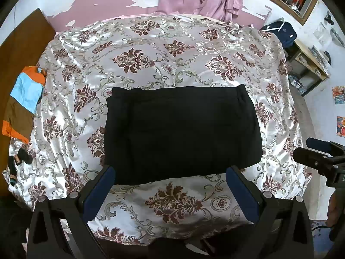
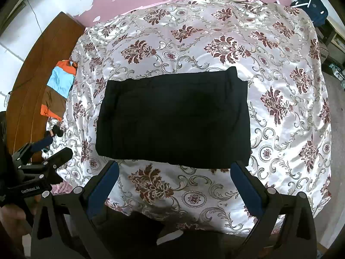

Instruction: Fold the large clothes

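Black folded garment lies flat on the floral satin bedspread. Left gripper and right gripper hover before it, jaws spread wide, holding nothing.

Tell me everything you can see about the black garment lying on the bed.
The black garment is folded into a compact, roughly rectangular block of dark, matte cloth, too dark to show detail beyond faint creases. A thicker band like a hem or waistband runs along its right edge. It lies flat near the middle of the floral satin bedspread, touching only that. The left gripper and right gripper are both open, short of its near edge, holding nothing.
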### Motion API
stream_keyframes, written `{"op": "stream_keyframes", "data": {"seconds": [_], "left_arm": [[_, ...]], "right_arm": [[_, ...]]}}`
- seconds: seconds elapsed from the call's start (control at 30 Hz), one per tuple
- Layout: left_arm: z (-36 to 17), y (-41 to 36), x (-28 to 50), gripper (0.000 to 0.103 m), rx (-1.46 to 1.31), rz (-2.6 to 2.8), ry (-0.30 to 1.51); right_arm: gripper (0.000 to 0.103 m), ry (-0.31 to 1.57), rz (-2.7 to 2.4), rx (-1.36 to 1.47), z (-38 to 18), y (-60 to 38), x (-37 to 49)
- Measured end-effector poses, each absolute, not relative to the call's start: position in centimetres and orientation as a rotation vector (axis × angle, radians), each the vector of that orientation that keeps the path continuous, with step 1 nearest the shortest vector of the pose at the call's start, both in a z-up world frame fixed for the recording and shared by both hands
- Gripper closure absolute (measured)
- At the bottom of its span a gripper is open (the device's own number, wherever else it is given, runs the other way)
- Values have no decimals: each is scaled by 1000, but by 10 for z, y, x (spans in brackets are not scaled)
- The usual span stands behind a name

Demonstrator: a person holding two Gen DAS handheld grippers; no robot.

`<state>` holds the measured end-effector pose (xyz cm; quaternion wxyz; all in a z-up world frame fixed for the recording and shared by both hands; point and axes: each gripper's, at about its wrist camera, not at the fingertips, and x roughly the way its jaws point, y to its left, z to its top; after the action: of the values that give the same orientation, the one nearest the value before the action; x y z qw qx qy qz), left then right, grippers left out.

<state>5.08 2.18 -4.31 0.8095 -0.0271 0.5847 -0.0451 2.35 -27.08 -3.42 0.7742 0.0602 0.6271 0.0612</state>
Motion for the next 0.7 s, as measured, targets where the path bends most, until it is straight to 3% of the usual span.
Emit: {"op": "stream_keyframes", "data": {"seconds": [0.7], "left_arm": [[-44, 22, 51, 0, -54, -87, 1249]], "right_arm": [[2, 1359, 133, 132, -34, -271, 24]]}}
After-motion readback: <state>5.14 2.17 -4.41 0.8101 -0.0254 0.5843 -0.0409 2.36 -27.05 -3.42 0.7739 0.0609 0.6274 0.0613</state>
